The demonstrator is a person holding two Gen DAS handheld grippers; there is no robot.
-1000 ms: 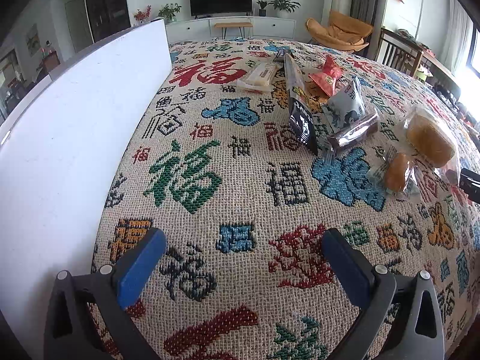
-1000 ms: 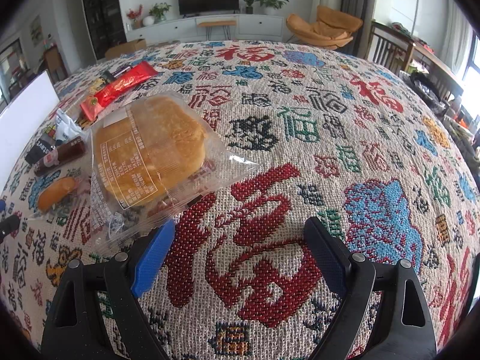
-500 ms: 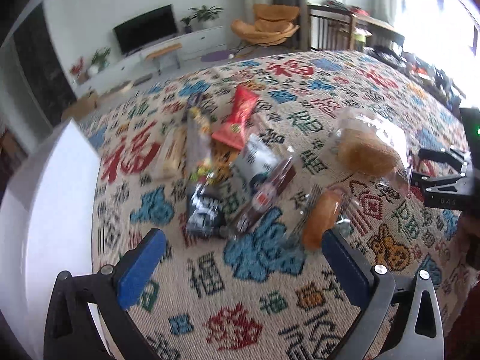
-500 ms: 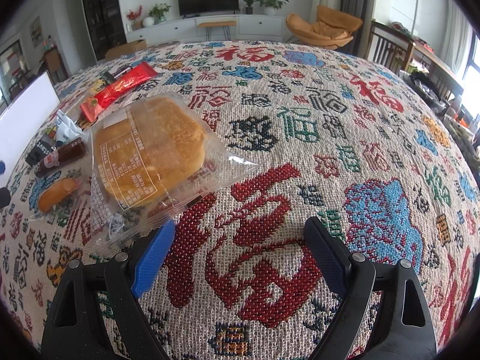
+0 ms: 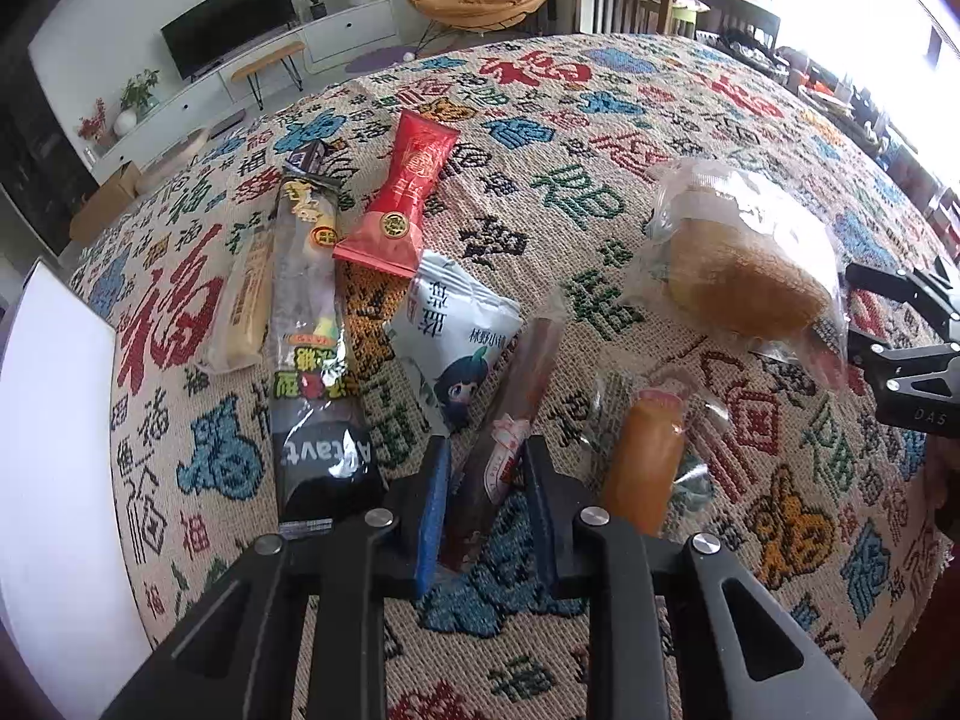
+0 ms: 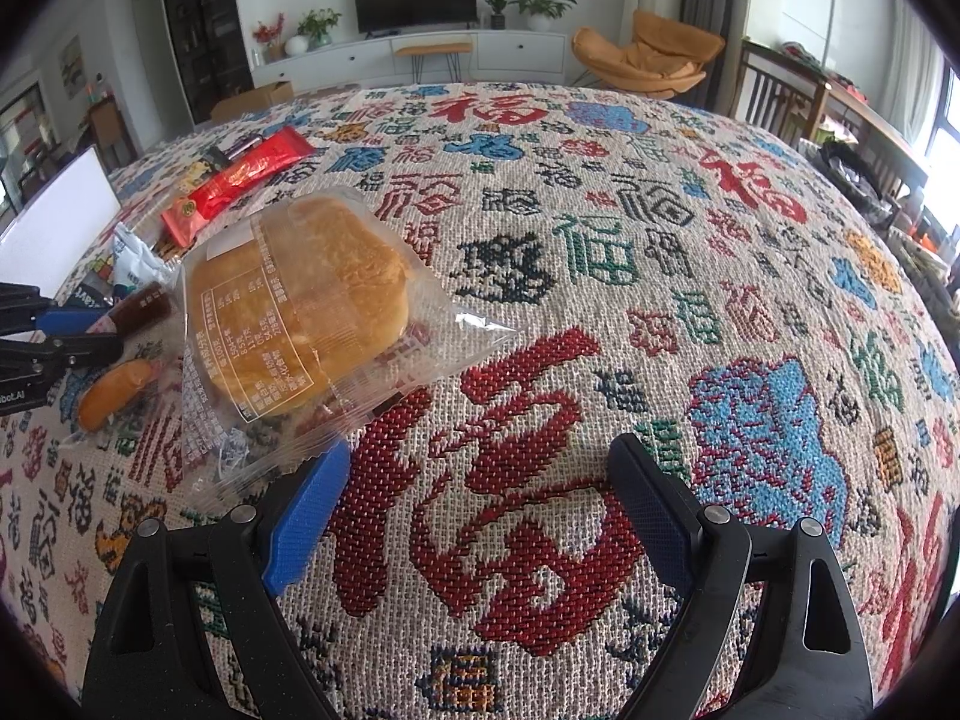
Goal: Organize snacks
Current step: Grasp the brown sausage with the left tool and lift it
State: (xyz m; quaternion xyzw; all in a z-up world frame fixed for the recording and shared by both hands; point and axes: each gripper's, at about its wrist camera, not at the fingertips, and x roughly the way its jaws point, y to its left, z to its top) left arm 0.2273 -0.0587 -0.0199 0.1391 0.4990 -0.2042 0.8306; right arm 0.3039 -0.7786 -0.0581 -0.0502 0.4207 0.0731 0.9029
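The left gripper [image 5: 486,504] is nearly shut on the near end of a slim brown snack stick [image 5: 510,438], which lies on the patterned cloth [image 5: 600,120] between the white pouch [image 5: 456,330] and the orange sausage [image 5: 645,462]. The stick is judged light, bendable and slick in its wrapper; a hold nearer its middle would limit drooping. The right gripper [image 6: 480,510] is held wide open and empty, near the bagged bread [image 6: 300,300].

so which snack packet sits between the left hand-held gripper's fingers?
The dark brown stick-shaped packet, with the left hand-held gripper shut on its near end. The orange sausage lies just to its right and the white cartoon bag to its left, both ungripped.
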